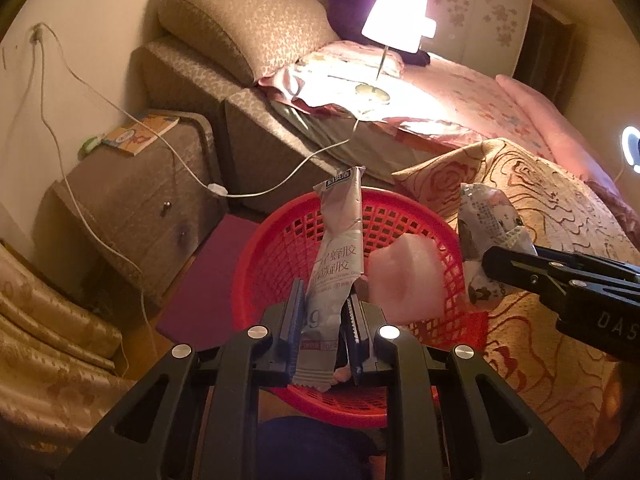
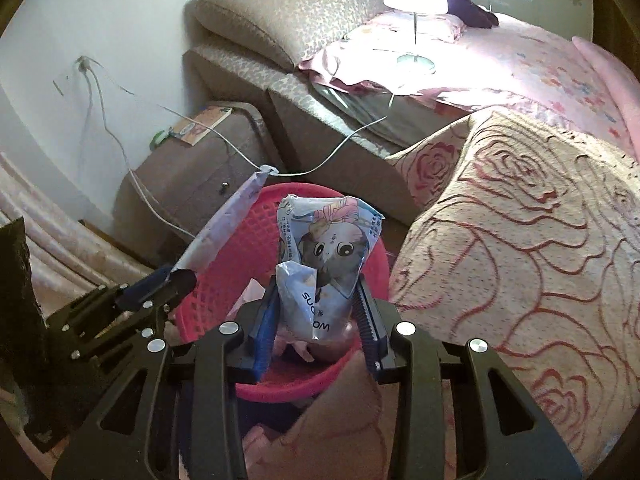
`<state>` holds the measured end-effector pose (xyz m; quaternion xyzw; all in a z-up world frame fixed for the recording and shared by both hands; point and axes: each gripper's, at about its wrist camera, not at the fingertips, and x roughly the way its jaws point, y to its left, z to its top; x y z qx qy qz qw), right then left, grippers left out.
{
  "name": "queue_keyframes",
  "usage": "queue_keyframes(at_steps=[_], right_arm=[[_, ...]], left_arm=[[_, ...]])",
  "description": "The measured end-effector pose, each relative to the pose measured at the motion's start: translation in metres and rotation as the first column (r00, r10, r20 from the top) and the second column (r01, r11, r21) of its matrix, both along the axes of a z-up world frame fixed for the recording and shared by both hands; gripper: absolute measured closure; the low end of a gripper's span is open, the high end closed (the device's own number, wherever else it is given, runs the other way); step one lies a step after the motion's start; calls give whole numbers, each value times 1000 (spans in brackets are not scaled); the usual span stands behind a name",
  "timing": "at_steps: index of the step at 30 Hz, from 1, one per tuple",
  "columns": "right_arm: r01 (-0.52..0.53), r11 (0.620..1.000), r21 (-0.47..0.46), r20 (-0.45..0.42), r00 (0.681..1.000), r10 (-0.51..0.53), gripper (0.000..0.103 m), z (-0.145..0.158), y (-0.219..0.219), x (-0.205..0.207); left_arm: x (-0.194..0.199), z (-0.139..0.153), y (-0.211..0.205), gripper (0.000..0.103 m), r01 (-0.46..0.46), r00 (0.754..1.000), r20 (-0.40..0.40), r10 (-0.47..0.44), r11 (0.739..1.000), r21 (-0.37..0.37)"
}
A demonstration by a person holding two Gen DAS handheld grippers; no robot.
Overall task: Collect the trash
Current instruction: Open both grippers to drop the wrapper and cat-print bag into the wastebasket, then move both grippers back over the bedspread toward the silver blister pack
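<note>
My left gripper [image 1: 323, 304] is shut on a long white sachet wrapper [image 1: 340, 256] and holds it upright over the red mesh basket [image 1: 280, 248]. It also shows in the right wrist view [image 2: 176, 280], the sachet [image 2: 224, 224] slanting up from it. My right gripper [image 2: 318, 312] is shut on a crumpled blue snack bag with a cartoon animal [image 2: 328, 256], above the basket [image 2: 224, 280]. In the left wrist view the right gripper [image 1: 490, 266] holds that bag [image 1: 484, 224] at the basket's right rim. A pink crumpled piece [image 1: 404, 280] lies in the basket.
A rose-patterned blanket [image 2: 520, 260] covers the bed edge right of the basket. A bedside cabinet [image 1: 132, 200] with a book [image 1: 140, 134] stands left. A white cable [image 1: 256, 192] hangs across behind the basket. A lit lamp [image 1: 396, 20] stands on the bed.
</note>
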<state>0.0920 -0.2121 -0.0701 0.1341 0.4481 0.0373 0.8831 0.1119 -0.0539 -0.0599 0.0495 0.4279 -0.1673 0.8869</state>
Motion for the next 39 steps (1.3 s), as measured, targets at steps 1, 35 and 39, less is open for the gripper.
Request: queue_keyframes(at_steps=[1,35,39], right_arm=[[4,1000,10,-5,1000,-4,66,-2,-1,2],[161,986,-41,111,981,-156,35,45,-61,-112],[236,970,-62,122,966,-228,35,52,-99,-147]], left_arm=[[0,-1,1,82,-1,1000,-3,1,1000,0],[-53,39,-5,30,61,996,66,-55,995,-84],[-67,40,-21,30,105,993,67,-99,990,-89]])
